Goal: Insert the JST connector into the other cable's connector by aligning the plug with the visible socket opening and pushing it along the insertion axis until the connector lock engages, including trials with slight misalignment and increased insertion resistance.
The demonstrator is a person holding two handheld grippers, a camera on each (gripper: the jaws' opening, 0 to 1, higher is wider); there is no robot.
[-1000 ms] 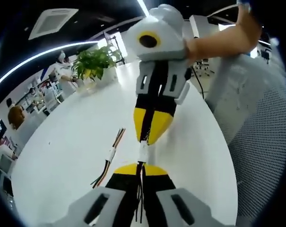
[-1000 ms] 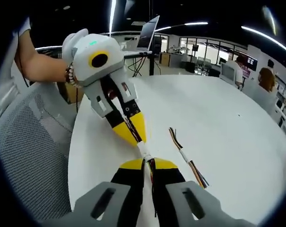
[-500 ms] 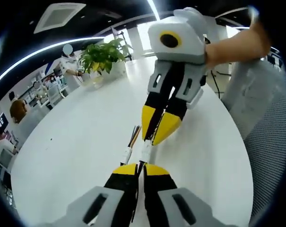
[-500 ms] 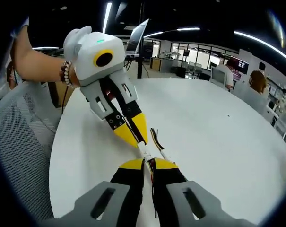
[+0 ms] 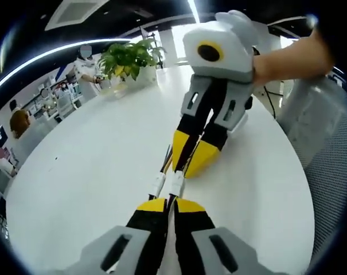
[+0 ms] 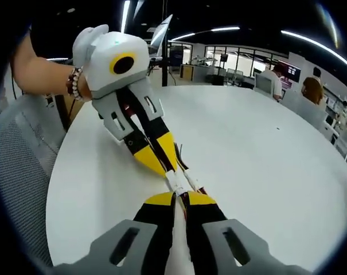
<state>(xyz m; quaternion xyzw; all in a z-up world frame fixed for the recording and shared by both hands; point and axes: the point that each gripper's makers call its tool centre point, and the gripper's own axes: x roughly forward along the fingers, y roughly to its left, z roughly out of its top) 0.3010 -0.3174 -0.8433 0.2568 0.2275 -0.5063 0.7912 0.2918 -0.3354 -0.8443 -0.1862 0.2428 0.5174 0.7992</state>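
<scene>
**Two grippers meeting nose to nose over a white connector**

In the left gripper view we see the left gripper (image 5: 168,201) rising from 6 o'clock with its yellow-tipped jaws pressed together on a thin bundle of wires. Just past the tips, toward 12 o'clock, sits the white connector (image 5: 176,183), gripped at its far end by the right gripper (image 5: 187,167), which enters from 1 o'clock with its own jaws closed on the cable. A second white plug (image 5: 157,184) lies just beside the connector at its 9 o'clock side, with coloured wires running from it toward 12 o'clock; we cannot tell whether this plug touches the table or is lifted.

In the right gripper view we see the same meeting from the other side: the right gripper (image 6: 179,198) at 6 o'clock, jaws pinched on dark wires, the white connector (image 6: 175,181) directly at its tips, and the left gripper (image 6: 164,166) coming in from 11 o'clock, held by a hand (image 6: 75,91) wearing a beaded bracelet. We cannot tell whether the two connector halves are fully seated.

Beneath both grippers spreads the round white table (image 5: 93,154). At its far edge, toward 11 o'clock in the left gripper view, stands a potted plant (image 5: 129,60). A mesh chair (image 5: 331,166) stands at 3 o'clock.
</scene>
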